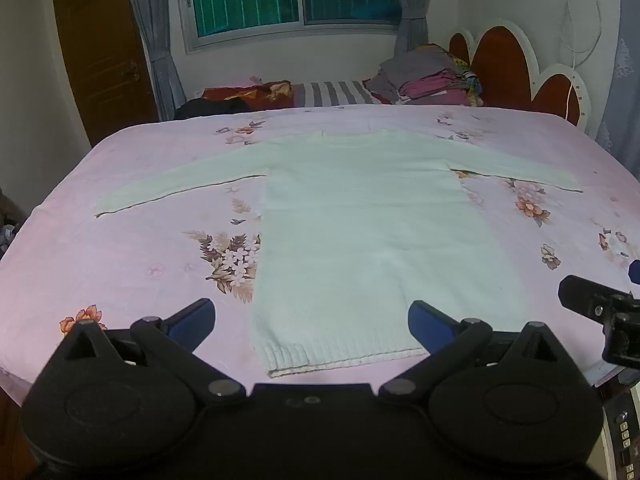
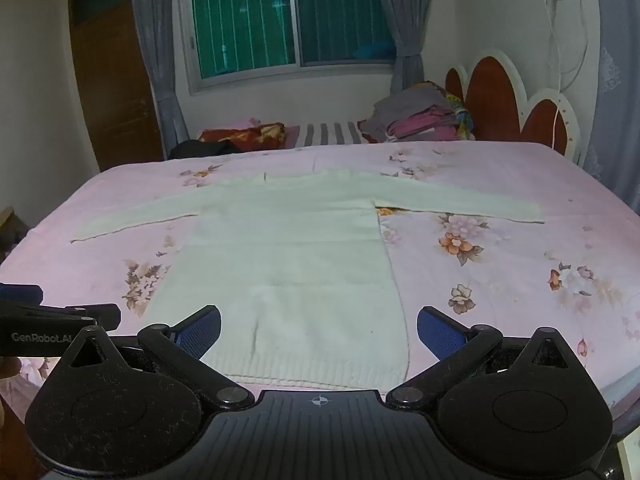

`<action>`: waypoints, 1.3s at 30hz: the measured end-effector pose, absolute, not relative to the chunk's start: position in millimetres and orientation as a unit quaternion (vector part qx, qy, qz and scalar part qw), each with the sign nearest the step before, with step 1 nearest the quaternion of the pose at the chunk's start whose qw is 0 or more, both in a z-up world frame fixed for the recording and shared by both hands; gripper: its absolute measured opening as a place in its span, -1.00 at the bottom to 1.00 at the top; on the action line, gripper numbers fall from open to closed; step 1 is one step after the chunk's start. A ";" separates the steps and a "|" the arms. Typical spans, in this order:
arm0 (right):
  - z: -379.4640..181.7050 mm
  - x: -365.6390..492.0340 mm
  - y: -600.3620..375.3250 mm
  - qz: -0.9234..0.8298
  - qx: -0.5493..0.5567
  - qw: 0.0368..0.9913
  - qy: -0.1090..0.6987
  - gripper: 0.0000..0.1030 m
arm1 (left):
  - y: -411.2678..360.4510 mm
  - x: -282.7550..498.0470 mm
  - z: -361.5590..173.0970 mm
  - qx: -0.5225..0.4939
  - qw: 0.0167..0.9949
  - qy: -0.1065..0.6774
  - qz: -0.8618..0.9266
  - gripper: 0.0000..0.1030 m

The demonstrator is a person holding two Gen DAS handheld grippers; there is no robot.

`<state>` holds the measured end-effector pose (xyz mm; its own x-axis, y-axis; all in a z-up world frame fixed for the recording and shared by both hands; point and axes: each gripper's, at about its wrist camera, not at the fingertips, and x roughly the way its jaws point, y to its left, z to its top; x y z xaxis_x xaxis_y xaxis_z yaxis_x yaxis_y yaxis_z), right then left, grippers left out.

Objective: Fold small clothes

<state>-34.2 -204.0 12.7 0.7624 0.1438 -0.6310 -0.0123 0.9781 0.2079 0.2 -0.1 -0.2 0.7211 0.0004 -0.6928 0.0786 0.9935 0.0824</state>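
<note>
A pale white knitted sweater [image 1: 368,220] lies flat on the pink flowered bedsheet [image 1: 132,248], both sleeves spread out sideways and the ribbed hem nearest me. It also shows in the right wrist view [image 2: 288,256]. My left gripper [image 1: 312,320] is open and empty, hovering just above the hem's left part. My right gripper [image 2: 319,330] is open and empty over the hem's right part. The right gripper also shows at the right edge of the left wrist view [image 1: 600,308].
A pile of folded clothes [image 1: 432,80] sits at the far side by the red and white headboard [image 1: 520,68]. A dark garment [image 1: 212,108] and a red patterned cloth [image 1: 248,92] lie at the far left. A wooden door [image 1: 104,52] stands left.
</note>
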 end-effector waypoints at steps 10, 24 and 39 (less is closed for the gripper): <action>11.7 -28.9 -206.0 0.039 0.094 0.934 0.341 1.00 | -1.1 0.5 7.2 0.052 0.925 0.376 -0.020 0.99; 8.2 -12.0 -210.9 0.034 0.096 0.934 0.343 1.00 | -3.0 26.0 -10.0 0.050 0.922 0.382 -0.017 0.98; -9.6 25.3 -223.1 0.021 0.098 0.933 0.346 1.00 | -5.8 71.8 -22.1 0.048 0.918 0.394 -0.013 0.98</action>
<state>25.3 -223.1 -9.6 0.7591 0.1077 -0.6420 0.0276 0.9800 0.1971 71.8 -5.8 -22.1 0.6891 0.0143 -0.7245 0.0613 0.9951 0.0780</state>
